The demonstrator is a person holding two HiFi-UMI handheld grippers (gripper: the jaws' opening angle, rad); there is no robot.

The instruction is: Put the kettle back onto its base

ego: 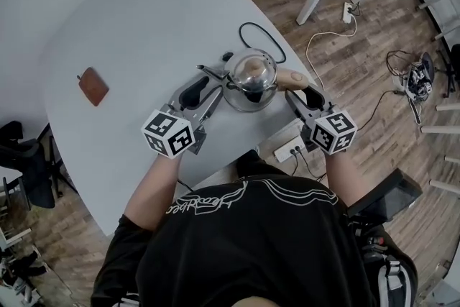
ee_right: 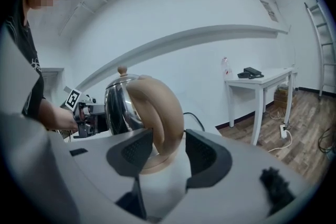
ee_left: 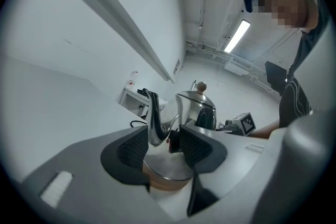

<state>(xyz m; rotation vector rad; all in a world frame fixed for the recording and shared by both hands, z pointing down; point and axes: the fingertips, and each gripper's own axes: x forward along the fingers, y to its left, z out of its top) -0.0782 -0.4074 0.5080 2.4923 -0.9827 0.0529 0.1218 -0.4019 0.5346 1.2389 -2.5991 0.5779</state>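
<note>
- The left gripper (ee_left: 164, 136) has its jaws spread, with the spout (ee_left: 152, 115) standing loose between them.
- The right gripper (ee_right: 168, 149) gapes around the wooden handle (ee_right: 160, 107) without clamping it.
- Just beyond both, the kettle (ego: 250, 79) looks seated on its base (ee_left: 168, 178). Each gripper should back straight out and brush nothing.

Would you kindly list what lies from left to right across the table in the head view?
brown pad, left hand-held gripper, kettle, right hand-held gripper
</note>
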